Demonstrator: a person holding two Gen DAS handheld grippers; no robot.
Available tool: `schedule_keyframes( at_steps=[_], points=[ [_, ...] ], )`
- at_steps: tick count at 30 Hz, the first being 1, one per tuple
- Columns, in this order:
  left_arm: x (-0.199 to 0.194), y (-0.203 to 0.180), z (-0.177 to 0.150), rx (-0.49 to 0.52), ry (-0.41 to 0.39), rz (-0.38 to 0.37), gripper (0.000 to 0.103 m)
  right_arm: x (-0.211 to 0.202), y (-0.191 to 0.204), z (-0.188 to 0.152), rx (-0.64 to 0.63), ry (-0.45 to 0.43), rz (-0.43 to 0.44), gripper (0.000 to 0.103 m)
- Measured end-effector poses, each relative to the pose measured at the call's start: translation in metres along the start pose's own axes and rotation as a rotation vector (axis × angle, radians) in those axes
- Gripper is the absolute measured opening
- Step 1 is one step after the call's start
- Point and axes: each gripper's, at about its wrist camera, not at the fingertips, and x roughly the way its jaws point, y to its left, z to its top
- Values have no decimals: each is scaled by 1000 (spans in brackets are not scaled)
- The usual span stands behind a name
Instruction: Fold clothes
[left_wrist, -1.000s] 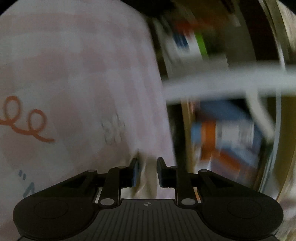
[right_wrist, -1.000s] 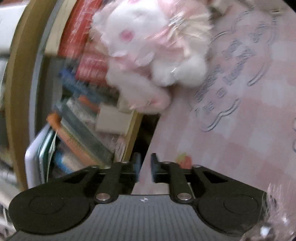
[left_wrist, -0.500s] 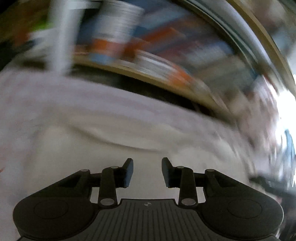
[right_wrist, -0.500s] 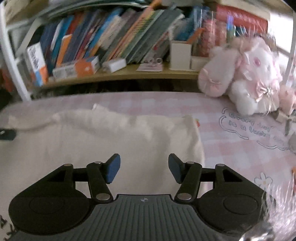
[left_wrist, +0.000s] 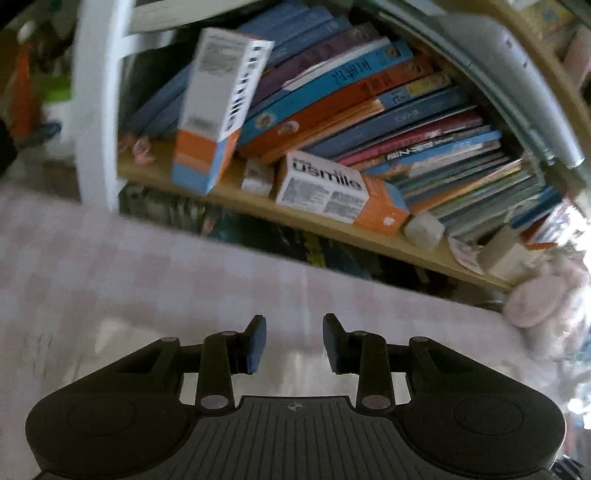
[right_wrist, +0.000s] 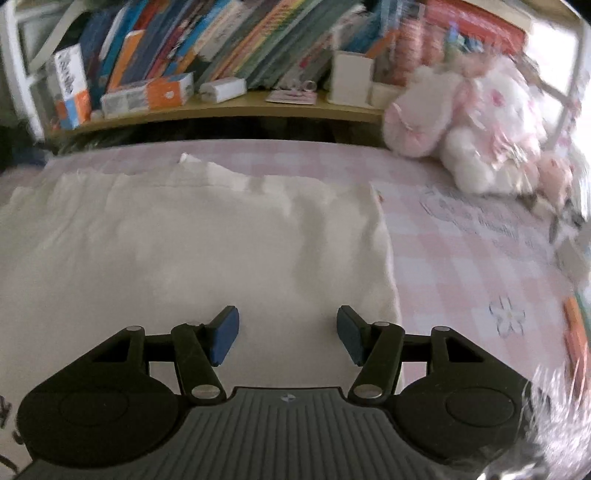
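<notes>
A cream-white garment lies spread flat on the pink checked cloth in the right wrist view, its right edge running down past my right gripper. My right gripper is open and empty just above the garment's near part. My left gripper is open and empty above the pink checked cloth; a pale strip of the garment shows blurred under its fingers.
A wooden shelf full of leaning books and orange-and-white boxes runs along the far side. A pink-white plush toy sits at the far right. A white frame post stands at the left.
Both grippers were shut on the garment's edge a second ago and have let go and opened. Both have swung round to face the shelf, and the garment now lies flat.
</notes>
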Motion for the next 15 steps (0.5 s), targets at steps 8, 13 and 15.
schedule_keyframes(
  at_steps=[8, 13, 15],
  points=[
    [-100, -24, -111, 37, 28, 93, 33, -56, -39, -29, 163, 48, 44, 60],
    [-140, -35, -163, 23, 13, 181, 44, -88, -73, -66, 267, 148, 51, 60],
    [-145, -38, -177, 5, 9, 202, 44, -94, -80, -77, 337, 180, 96, 60]
  ],
)
